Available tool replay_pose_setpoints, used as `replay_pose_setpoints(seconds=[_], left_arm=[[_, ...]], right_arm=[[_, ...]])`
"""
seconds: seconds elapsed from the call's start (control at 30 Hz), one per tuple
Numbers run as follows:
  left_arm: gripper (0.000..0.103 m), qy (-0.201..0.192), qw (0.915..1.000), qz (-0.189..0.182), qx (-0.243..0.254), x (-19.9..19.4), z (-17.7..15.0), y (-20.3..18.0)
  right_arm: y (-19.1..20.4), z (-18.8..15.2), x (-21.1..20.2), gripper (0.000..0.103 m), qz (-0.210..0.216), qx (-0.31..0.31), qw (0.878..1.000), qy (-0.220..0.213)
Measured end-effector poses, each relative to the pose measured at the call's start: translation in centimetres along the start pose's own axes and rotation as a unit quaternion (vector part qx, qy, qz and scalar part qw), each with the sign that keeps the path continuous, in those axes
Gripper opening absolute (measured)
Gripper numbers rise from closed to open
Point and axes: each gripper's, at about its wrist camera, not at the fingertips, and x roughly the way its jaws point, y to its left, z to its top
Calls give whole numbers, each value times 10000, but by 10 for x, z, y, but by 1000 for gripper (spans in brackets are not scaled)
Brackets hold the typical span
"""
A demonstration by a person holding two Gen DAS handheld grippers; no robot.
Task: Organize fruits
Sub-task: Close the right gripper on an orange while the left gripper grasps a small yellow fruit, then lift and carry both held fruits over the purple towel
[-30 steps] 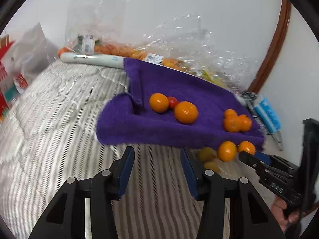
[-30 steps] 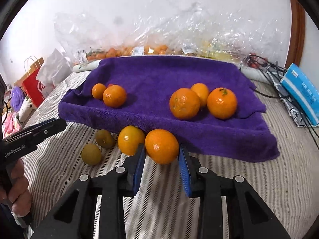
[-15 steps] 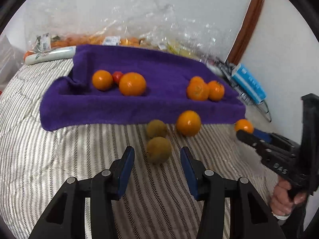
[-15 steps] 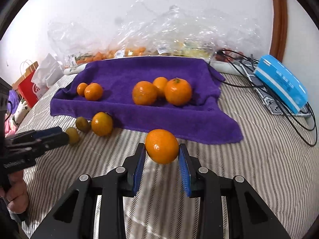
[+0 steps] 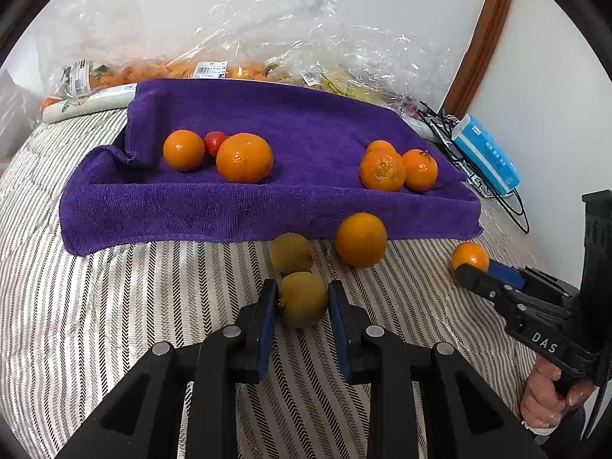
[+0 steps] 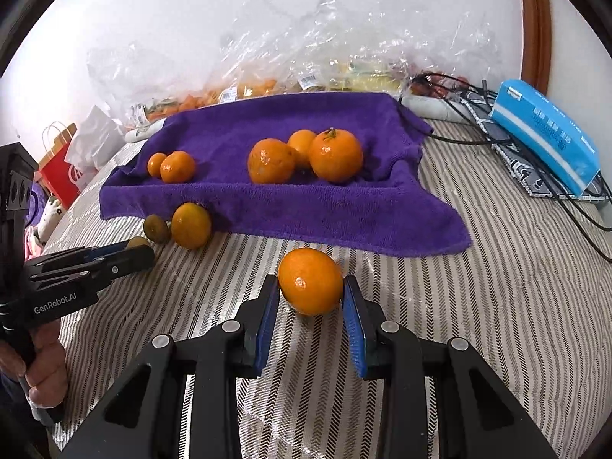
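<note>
A purple towel [image 5: 267,199] [image 6: 306,199] on the striped bed carries several oranges and a small red fruit [image 5: 213,141]. In front of it lie an orange [image 5: 361,239] and a greenish-brown fruit [image 5: 291,252]. My left gripper [image 5: 300,302] is closed around a second greenish-brown fruit [image 5: 303,304] resting on the bed. My right gripper [image 6: 310,287] has its jaws slightly apart beside an orange [image 6: 310,281] that sits on the bed; a small gap shows at the right pad. That orange also shows in the left wrist view [image 5: 469,255].
Clear plastic bags of fruit [image 5: 237,65] lie behind the towel against the wall. A blue box [image 6: 547,134] and black cables [image 6: 459,88] lie at the right. A red paper bag [image 6: 61,168] stands at the left. A wooden frame [image 5: 478,34] runs up the wall.
My left gripper moved forward and closed around the greenish-brown fruit. My right gripper lowered its orange to the bed and opened a little.
</note>
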Motion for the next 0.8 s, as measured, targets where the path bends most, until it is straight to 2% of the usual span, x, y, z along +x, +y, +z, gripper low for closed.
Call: replay_pose_setpoints(seconds=[0.3, 0.63, 0.8], left_arm=[[25, -19, 9999, -135, -48, -1, -1, 1], [25, -360, 9985, -389, -164, -22, 0, 5], [25, -495, 9985, -254, 3, -45, 15, 9]], right_arm=[[1, 0, 2, 33, -15, -38, 10000, 56], [1, -1, -6, 33, -71, 125, 9997, -176], [9, 8, -19, 33, 100, 195, 9994, -280]])
